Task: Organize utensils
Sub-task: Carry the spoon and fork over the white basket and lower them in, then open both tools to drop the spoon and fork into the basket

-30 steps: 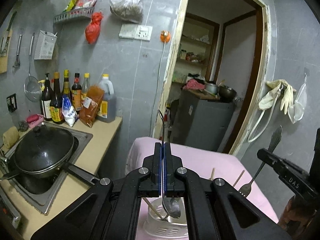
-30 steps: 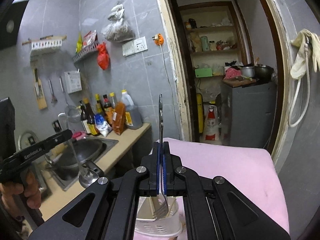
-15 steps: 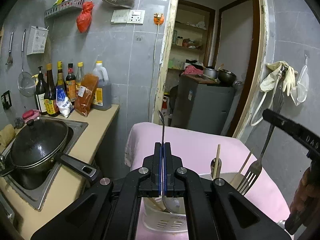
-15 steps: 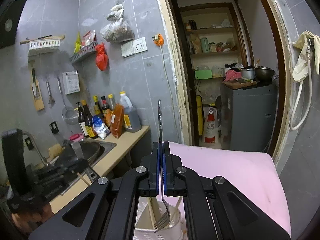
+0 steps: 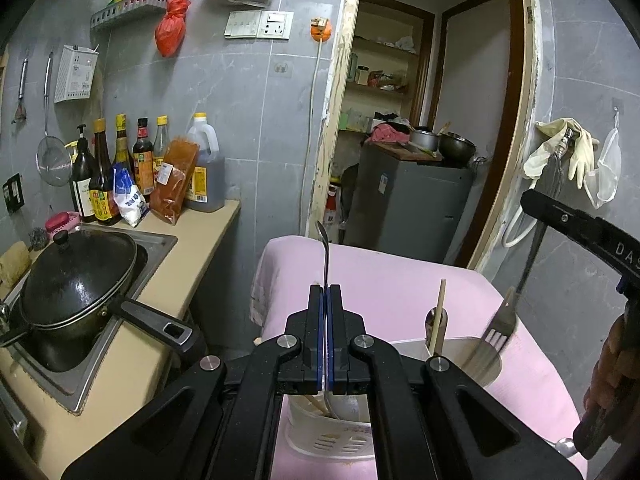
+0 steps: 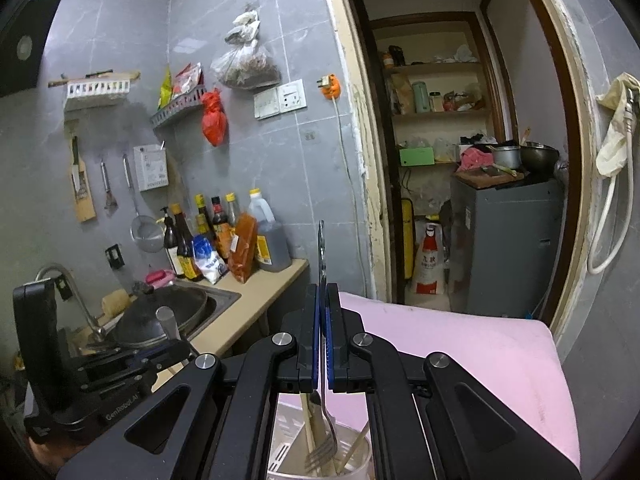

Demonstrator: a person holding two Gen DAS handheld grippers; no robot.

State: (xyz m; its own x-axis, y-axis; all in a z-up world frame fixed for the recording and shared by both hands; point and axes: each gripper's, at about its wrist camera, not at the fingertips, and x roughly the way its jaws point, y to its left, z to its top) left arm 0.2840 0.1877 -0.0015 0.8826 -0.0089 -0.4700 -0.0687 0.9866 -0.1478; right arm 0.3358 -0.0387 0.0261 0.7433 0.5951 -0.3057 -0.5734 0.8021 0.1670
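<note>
The left claw was clamped on a spoon, its bowl already down inside the white holder. The right claw gripped a fork, tines dipped into the cup among chopsticks. Only letting go seemed left.

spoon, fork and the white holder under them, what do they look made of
The spoon looks like polished steel: thin, grey, with a bright glint along the handle. The fork also looks like steel, silvery and a bit duller. The utensil holder looks like matte white plastic, going by its moulded slots. The chopsticks look like pale wood or bamboo.
</note>
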